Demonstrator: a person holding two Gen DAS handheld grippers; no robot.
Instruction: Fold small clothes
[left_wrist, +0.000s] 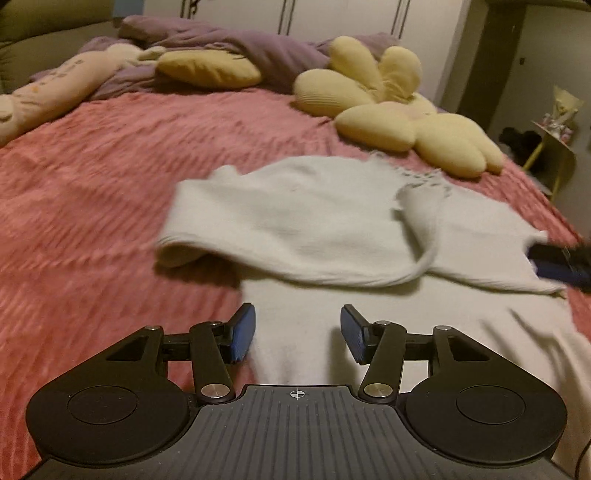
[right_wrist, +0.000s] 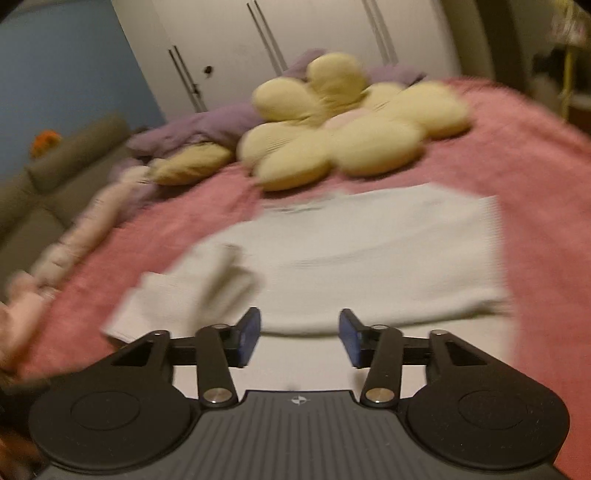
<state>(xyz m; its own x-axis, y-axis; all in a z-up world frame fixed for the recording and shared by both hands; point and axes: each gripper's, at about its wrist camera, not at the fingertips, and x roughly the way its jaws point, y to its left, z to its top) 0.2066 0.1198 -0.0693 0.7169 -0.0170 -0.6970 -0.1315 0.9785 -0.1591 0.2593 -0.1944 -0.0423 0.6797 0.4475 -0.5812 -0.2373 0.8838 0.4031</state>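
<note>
While the white garment (left_wrist: 295, 225) lay part-folded mid-bed, toward the near edge, both the left tool (left_wrist: 297, 334) and right tool (right_wrist: 299, 338) gaped empty; pinching matching corners looked wisest.

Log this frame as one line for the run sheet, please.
step: folding | white garment part-folded on pink bedspread | left gripper open, empty | right gripper open, empty | right view blurred

The right wrist view is smeared; the garment (right_wrist: 369, 266) has soft edges. The right gripper (left_wrist: 561, 264) is cut off at the left view's edge, its grip unclear.
</note>
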